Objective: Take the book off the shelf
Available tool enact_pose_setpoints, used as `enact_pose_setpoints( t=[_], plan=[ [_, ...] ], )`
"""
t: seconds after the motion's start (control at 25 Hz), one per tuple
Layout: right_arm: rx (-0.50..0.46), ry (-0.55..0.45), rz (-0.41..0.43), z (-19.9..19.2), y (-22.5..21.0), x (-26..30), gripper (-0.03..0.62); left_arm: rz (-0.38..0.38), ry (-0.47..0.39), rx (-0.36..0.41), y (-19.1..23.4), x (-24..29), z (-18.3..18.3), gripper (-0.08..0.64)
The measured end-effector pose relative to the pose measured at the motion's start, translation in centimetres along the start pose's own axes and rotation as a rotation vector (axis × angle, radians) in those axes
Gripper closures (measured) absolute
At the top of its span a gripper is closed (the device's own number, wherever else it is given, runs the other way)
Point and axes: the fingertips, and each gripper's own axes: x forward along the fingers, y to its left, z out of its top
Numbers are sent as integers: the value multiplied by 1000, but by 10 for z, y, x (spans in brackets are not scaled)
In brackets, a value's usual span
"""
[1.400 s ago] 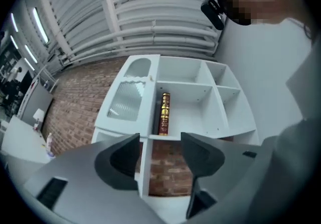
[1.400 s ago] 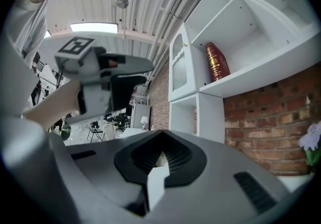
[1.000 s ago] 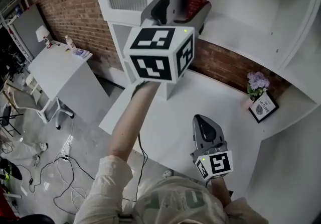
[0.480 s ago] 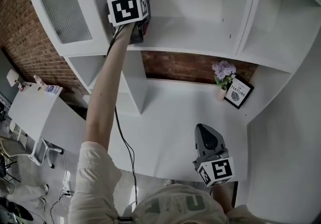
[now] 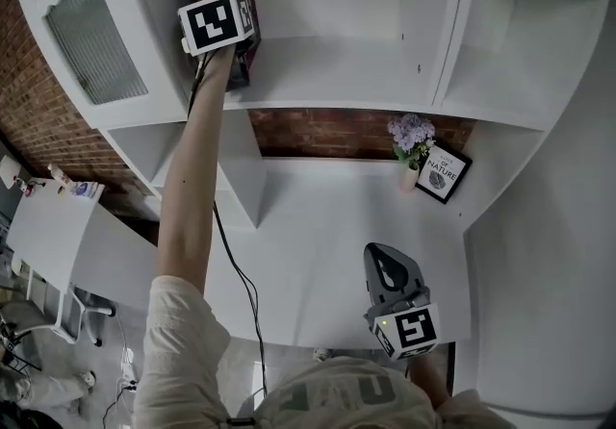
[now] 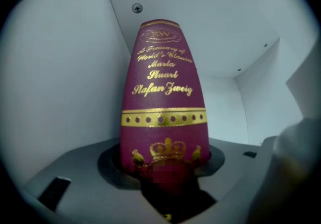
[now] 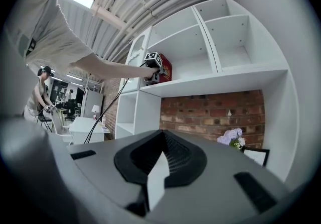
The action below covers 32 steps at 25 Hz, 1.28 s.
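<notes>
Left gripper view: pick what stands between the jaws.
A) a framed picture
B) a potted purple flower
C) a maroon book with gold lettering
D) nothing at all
C: the maroon book stands upright between the jaws of the left gripper, which have just been closing on it, and its spine reaches both pads.

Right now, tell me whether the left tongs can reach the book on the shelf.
Likely yes: the book stands between the jaws of the left tongs, which have just been closing on it; nothing is in the way.
</notes>
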Motion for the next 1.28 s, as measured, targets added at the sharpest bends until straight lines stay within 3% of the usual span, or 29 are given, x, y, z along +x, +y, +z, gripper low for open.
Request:
enact_pose_setpoints(
  t=[0.68,0.8,1.04,1.28],
  plan=[
    [34,-25,29,7,21,11,580,18,-6,3,4,1,0,314],
    [22,-21,29,9,21,6,580,49,-1,8,7,-4,1,314],
    [38,-42,38,17,22,0,580,-4,-51,43,-14,-54,7,314],
    [4,-97,137,42,59,-3,580,-88,-209,16,-37,-147,14,314]
  ],
)
